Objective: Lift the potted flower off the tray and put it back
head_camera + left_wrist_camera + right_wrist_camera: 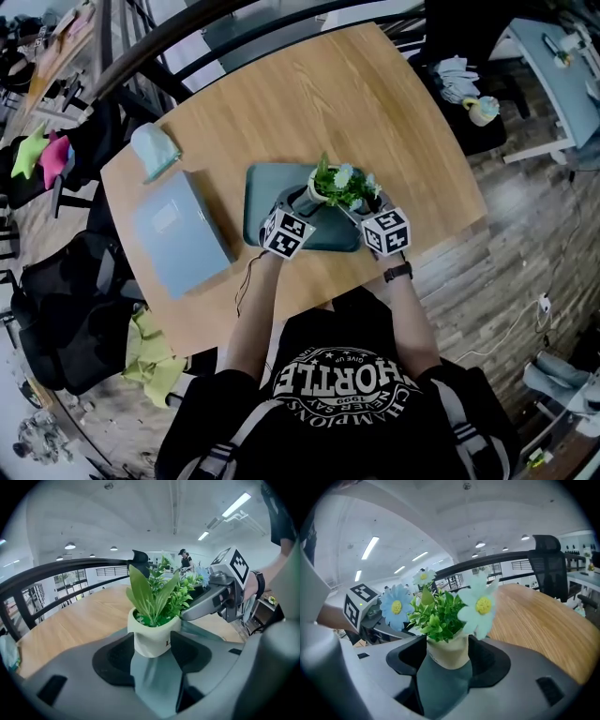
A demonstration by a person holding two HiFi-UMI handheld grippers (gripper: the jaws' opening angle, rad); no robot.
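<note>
On the wooden surface, toward its 6 o'clock edge in the head view, find a teal tray with the potted flower upright at its 2 o'clock part. Note the left hand-held gripper reaching in from 7 o'clock and the right hand-held gripper from 5 o'clock, both meeting on the same cream pot. Read both as clamped on that pot: black pads against its two sides in each gripper view, held wide only by the pot's girth. See teal tray right under the pot's base in both gripper views; cannot tell whether touching or just above. Judge progress with care: gripped from two sides over its tray, so either the grip before the lift or the set-down before the release, with nothing in view to settle which. If the first, count the lift, the return and the let-go as all left to do; if the second, only the opening of both jaws and the pulling back. Leave aside the flat pale-blue box at 9 o'clock of the tray, well apart from the work.
</note>
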